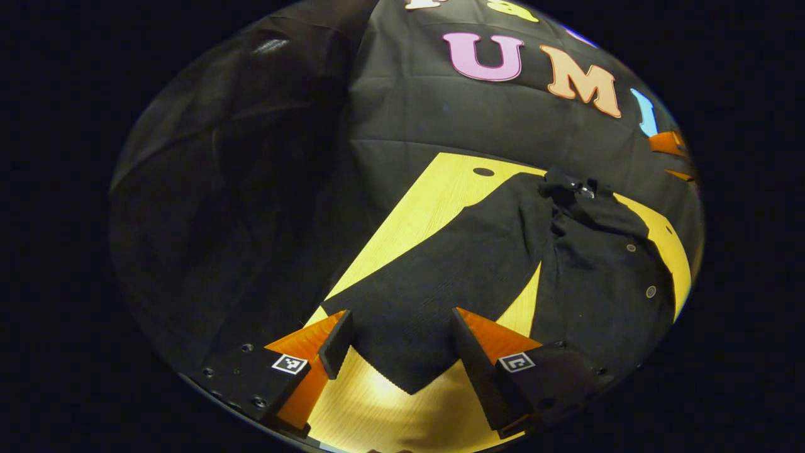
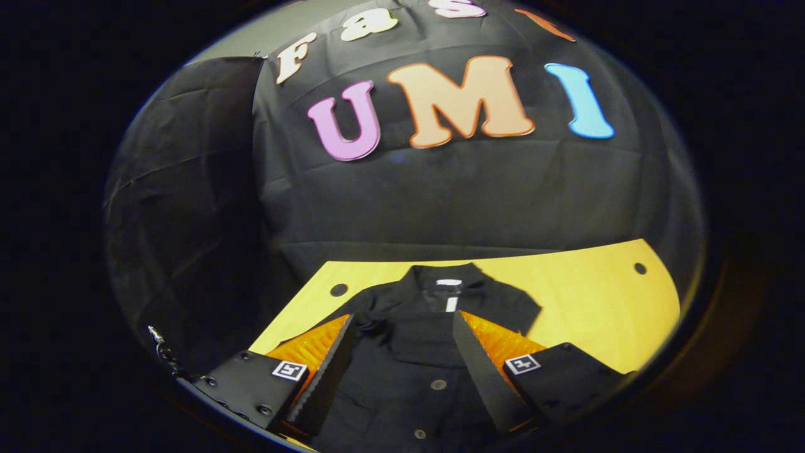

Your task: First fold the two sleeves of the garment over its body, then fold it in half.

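A black buttoned garment lies flat on a yellow wooden table. In the left gripper view its sleeve [image 1: 434, 277] stretches toward me, cuff end between the fingers of my left gripper [image 1: 402, 333], which is open and above the cloth; the body [image 1: 604, 270] with buttons lies to the right. In the right gripper view the collar [image 2: 443, 286] with its white tag is ahead, the buttoned front [image 2: 434, 384] runs between the fingers of my right gripper [image 2: 402, 340], also open. One sleeve appears folded across the chest [image 2: 503, 308].
The yellow table [image 2: 591, 302] has bare surface right of the garment, with small round holes near its corners [image 2: 639, 268]. The booth's black cloth wall [image 2: 440, 195] stands close behind the table and along the left side [image 1: 239, 207].
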`<act>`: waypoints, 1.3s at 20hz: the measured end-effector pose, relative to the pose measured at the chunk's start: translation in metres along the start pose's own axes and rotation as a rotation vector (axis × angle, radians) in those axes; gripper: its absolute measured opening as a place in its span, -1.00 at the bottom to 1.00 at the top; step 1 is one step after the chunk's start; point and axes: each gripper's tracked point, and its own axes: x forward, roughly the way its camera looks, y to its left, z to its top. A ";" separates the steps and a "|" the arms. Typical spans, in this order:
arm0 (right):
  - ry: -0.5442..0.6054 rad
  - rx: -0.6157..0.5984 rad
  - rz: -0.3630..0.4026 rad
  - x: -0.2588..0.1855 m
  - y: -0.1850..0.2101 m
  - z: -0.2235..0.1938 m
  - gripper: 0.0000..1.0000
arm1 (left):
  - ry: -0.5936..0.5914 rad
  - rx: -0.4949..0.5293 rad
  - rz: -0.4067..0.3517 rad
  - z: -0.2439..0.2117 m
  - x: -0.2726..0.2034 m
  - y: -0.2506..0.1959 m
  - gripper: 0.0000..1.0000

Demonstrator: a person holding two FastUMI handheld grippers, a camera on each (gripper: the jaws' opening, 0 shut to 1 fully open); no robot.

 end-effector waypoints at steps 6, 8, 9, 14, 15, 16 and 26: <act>-0.092 0.071 -0.141 -0.076 -0.061 0.007 0.95 | 0.025 0.014 -0.009 -0.020 0.009 0.002 0.92; -0.081 0.108 -0.175 -0.095 -0.077 -0.006 0.95 | 0.024 0.013 -0.015 -0.020 0.005 0.002 0.88; -0.071 0.127 -0.187 -0.103 -0.080 -0.015 0.96 | 0.028 0.008 -0.016 -0.022 0.006 0.001 0.89; -0.019 0.238 -0.218 -0.135 -0.091 -0.062 0.86 | 0.018 0.012 -0.042 -0.021 0.006 -0.004 0.86; -0.018 0.252 -0.232 -0.142 -0.092 -0.075 0.96 | 0.019 0.020 -0.060 -0.021 0.005 -0.007 0.80; -0.019 0.266 -0.246 -0.146 -0.095 -0.081 0.96 | 0.022 0.028 -0.069 -0.023 0.002 -0.013 0.53; 0.027 0.243 -0.292 -0.156 -0.087 -0.112 0.96 | 0.037 0.077 -0.045 -0.017 0.003 -0.027 -1.00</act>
